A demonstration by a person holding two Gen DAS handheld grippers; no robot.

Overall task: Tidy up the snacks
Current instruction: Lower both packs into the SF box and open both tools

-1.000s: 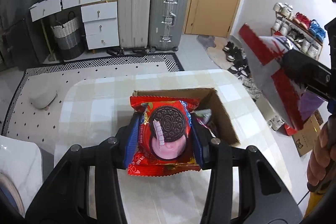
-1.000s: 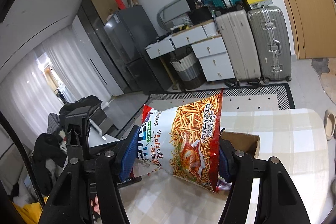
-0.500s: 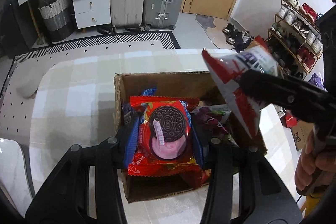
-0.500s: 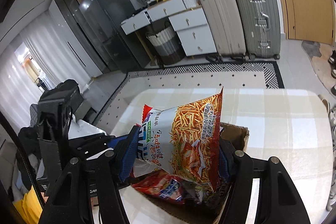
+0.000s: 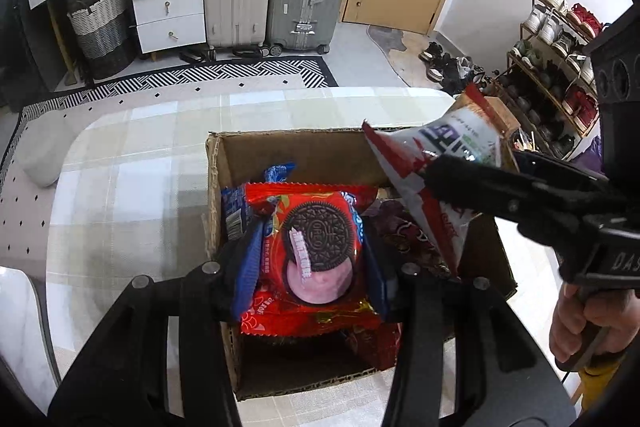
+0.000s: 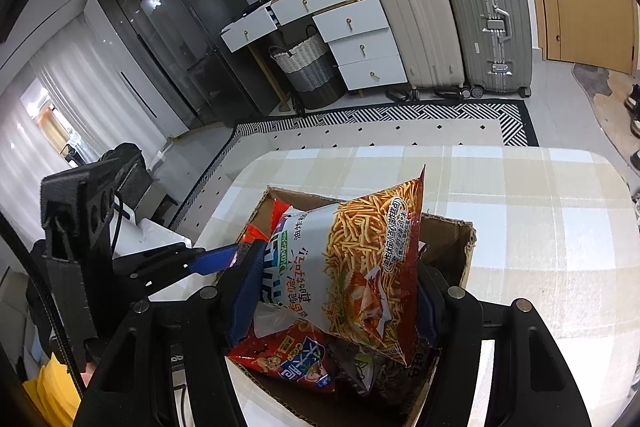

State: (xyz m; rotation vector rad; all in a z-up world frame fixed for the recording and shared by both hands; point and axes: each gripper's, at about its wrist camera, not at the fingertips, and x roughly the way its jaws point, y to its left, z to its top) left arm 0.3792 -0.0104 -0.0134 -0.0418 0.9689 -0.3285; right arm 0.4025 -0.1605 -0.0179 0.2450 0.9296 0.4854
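Both claws hang over the open cardboard box (image 5: 256,147) on the worktop (image 5: 132,163), ready to drop snacks inside. The left claw (image 5: 310,251) pinches the cookie pack (image 5: 316,247); the right claw (image 6: 332,291) grips the crisp bag (image 6: 352,267), probably just above packets already below it.

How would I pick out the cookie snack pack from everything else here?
Find the open cardboard box on the checked table. Above it, the left claw grips a red packet. It alone shows a dark sandwich cookie over pink cream; the neighbouring bag shows fried sticks.
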